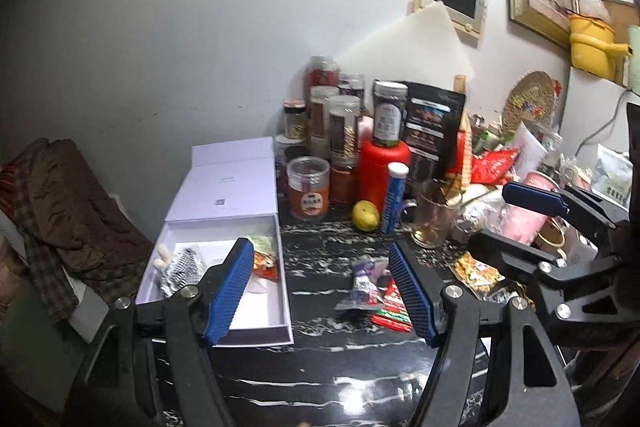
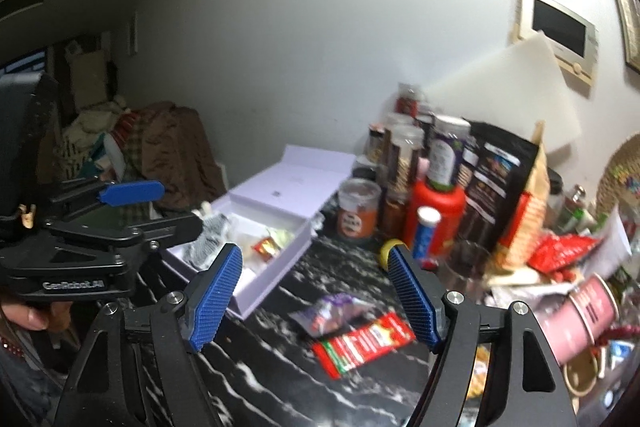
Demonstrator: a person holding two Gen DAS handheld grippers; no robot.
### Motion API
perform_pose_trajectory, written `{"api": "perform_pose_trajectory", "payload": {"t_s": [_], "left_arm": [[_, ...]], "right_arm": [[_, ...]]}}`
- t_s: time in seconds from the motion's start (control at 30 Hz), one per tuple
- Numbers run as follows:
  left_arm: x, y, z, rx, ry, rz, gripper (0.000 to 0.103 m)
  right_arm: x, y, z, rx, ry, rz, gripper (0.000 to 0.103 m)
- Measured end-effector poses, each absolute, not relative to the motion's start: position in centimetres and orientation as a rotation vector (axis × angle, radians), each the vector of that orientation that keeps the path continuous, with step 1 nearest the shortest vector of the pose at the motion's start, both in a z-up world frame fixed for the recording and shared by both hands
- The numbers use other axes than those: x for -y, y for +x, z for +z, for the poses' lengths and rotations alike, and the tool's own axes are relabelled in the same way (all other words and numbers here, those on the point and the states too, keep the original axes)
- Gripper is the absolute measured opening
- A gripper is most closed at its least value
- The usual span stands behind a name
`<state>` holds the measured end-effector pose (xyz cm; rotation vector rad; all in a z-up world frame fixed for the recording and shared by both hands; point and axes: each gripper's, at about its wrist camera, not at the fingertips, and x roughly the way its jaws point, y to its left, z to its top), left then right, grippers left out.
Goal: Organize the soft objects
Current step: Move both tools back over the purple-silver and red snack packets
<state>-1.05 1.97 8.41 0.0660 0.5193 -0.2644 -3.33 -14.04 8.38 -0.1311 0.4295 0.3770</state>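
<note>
An open lavender box [image 1: 282,291] [image 2: 280,267] sits on the black marble table. It holds a black-and-white checked soft toy [image 1: 182,269] [image 2: 208,239] and a red-orange snack packet [image 1: 266,263] [image 2: 266,247]. A purple-silver packet [image 1: 366,287] [image 2: 334,311] and a red packet [image 1: 392,307] [image 2: 364,343] lie on the table to the right of the box. My left gripper [image 1: 320,291] is open and empty, above the box's right wall and the packets. My right gripper [image 2: 314,293] is open and empty, above the two packets. The right gripper also shows in the left wrist view [image 1: 512,223].
Jars, a red bottle [image 1: 382,171], a blue tube [image 1: 394,197], a lemon [image 1: 365,215] and a glass mug [image 1: 434,215] crowd the table's back. Packets and a pink cup [image 1: 524,211] pile up at right. Brown clothes [image 1: 68,195] lie left of the table.
</note>
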Motion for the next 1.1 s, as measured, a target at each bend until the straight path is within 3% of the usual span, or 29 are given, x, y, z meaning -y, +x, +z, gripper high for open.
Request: {"api": "perform_pose_trajectory", "payload": {"t_s": [1.1], "left_arm": [[5.1, 8.9, -4.6, -0.846, 0.059, -0.383, 0.07]], "right_arm": [[21.3, 2.9, -4.1, -0.773, 0.002, 0.153, 0.076]]}}
